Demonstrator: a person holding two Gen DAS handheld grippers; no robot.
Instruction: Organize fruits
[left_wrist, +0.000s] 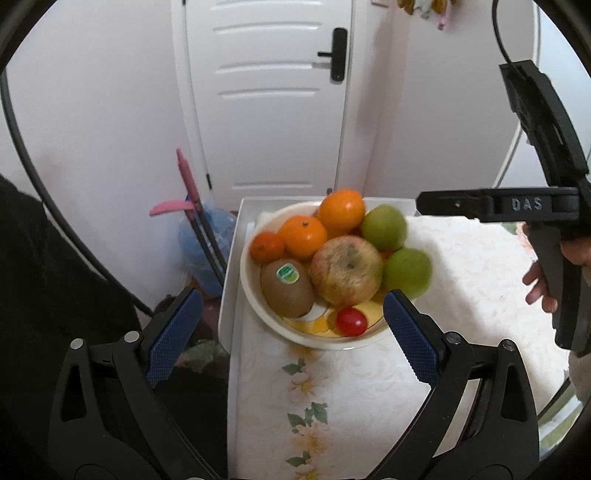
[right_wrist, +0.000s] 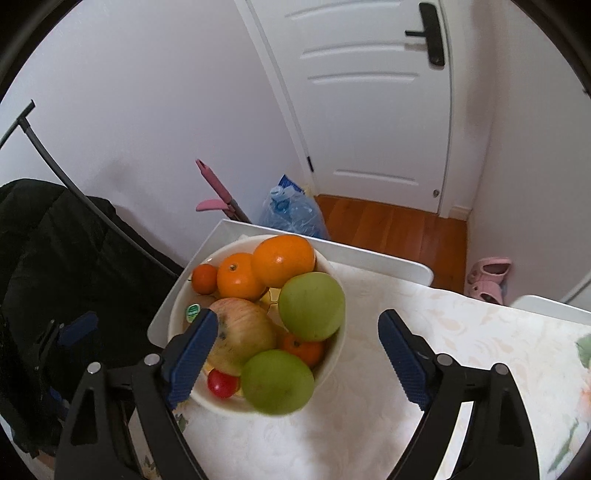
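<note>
Left gripper: I hold its fingers spread, empty, before the bowl.
Right gripper: fingers spread, empty, over the fruit.
Bowl: at the tabletop's far left corner, holding oranges, green apples, kiwi, cherry tomato.

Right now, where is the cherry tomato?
In the bowl, at its near rim in both wrist views: the cherry tomato sits below the apple, right of the kiwi.
</note>
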